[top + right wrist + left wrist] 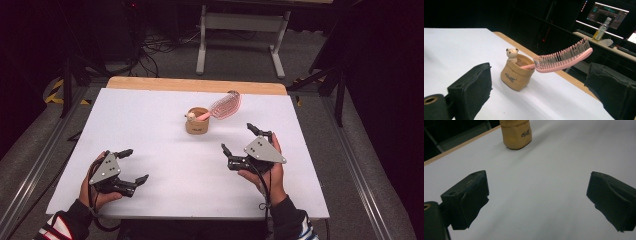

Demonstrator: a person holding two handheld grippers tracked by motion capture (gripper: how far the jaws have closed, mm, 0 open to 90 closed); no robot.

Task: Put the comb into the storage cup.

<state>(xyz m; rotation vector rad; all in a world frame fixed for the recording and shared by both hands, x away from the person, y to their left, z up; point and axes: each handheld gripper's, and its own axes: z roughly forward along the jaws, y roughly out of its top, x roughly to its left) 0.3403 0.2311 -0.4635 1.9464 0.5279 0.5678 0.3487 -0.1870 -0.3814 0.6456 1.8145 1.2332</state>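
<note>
Resting low on the white table (165, 115), the left gripper (134, 166) and right gripper (241, 139) gape wide, empty, facing the tan bear-topped pouch-shaped holder (197, 122) with its pink plastic hairbrush (223, 107).

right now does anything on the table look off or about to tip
The pink hairbrush looks odd: only its handle sits in the small tan holder beside a bear figure, and its bristled head juts far out sideways over the table, unsupported. The holder stands upright. Both grippers, left and right, are open and apart from it.
</note>
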